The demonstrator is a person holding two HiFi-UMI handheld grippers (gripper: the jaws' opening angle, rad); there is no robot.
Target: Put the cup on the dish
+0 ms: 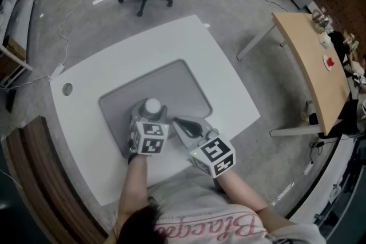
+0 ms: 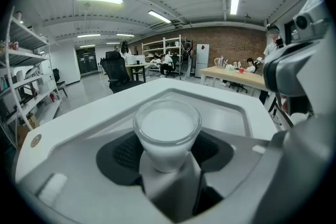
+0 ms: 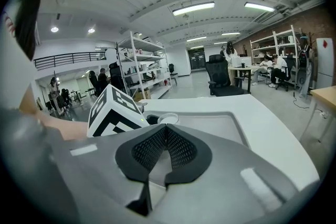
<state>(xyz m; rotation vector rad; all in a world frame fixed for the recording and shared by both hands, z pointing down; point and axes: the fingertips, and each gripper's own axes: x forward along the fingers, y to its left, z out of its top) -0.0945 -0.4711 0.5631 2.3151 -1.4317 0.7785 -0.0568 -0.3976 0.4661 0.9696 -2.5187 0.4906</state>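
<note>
Here, nearest the person, the right claw (image 3: 166,150) is pinched together and empty. Just left of it, the left claw (image 2: 168,152) grips the small frosted white cup (image 2: 167,126) upright over the near-left part of the grey rounded-rectangle dish (image 1: 183,80), which lies on the white surface (image 1: 229,71). Whether the cup's base touches the dish is unclear. Best to lower it level, seat the base, then open.

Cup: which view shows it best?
Left gripper view: the cup fills the centre, between the jaws, rim and white inside clear. Head view shows only its top; right gripper view only a sliver of rim past a marker cube.
</note>
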